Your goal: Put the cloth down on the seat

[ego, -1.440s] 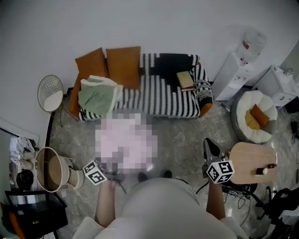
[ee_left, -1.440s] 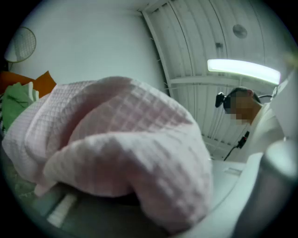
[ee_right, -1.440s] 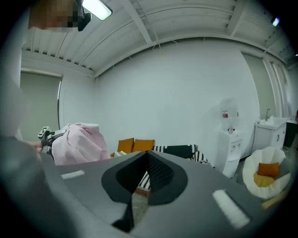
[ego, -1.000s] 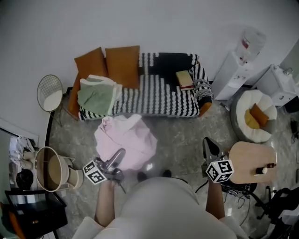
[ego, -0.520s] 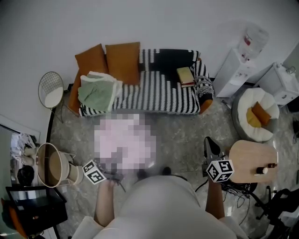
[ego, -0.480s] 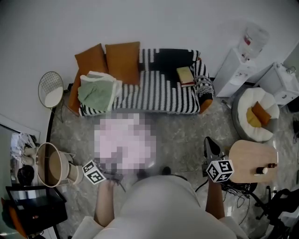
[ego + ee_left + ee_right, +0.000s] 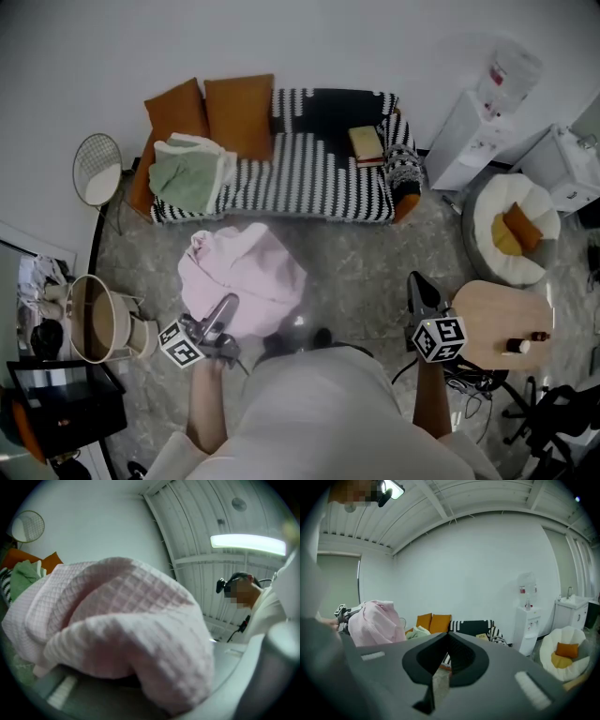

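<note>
The left gripper (image 7: 223,307) is closed on the pink cloth (image 7: 246,274). In the left gripper view the waffle-textured cloth (image 7: 126,634) is bunched over the jaws and fills most of the frame. The pads themselves are buried under it, so the exact pinch point is hard to make out, but the fabric appears clamped at a narrow opening, and the rest hangs in loose folds around the jaws. From the head view the cloth is held up in the air over the floor, in front of the sofa seat (image 7: 309,183) and not touching it. It hangs opposite the left half of the seat's front edge. The seat has a black-and-white striped cover. A green folded blanket (image 7: 187,176) lies at its left end, two orange cushions (image 7: 225,111) lean at the back left corner, and a book (image 7: 366,142) lies near the right end. The right gripper (image 7: 419,286) is held apart from the cloth, off to the right and near a round wooden table (image 7: 502,323). Its fingers (image 7: 468,662) are brought together with their tips meeting and nothing between them; the sofa (image 7: 474,626) and the cloth show beyond them.
</note>
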A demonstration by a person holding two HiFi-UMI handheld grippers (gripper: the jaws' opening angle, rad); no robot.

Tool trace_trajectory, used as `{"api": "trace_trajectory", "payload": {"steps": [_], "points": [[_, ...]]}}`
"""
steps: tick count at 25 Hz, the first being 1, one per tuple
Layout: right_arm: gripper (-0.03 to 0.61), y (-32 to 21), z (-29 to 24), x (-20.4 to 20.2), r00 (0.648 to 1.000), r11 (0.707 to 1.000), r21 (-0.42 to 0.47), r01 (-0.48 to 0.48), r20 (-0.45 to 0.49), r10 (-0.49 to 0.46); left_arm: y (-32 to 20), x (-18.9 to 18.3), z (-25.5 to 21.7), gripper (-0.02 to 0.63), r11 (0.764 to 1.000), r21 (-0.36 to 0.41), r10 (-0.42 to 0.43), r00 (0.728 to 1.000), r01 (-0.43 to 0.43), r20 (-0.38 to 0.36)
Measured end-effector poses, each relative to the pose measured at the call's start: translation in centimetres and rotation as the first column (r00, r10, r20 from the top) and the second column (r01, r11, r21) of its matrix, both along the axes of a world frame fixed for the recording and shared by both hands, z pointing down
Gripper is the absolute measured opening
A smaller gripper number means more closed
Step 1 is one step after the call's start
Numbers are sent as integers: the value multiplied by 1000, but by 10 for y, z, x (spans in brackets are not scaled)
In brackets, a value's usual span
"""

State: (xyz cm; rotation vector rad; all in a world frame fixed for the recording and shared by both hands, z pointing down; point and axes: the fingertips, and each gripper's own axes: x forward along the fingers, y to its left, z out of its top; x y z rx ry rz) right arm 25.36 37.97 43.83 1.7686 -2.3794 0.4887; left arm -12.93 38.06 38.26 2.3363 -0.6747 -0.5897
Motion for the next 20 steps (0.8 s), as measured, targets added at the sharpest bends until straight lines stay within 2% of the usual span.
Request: {"api": "trace_trajectory", "payload": {"steps": [8, 15, 20], "points": [[4, -9, 9, 21, 1000, 1000, -10, 29, -1, -29, 0, 30, 5, 147, 1000, -8, -17, 1000, 17, -14], [3, -37, 9, 3, 998, 998, -17, 68, -7, -68, -19, 31, 3, 147, 1000, 1, -7, 1000, 7, -23], [3, -59, 12, -3, 998, 998, -28, 61, -17, -61, -49, 25, 9, 147, 1000, -5, 2, 1000, -2, -29]]}}
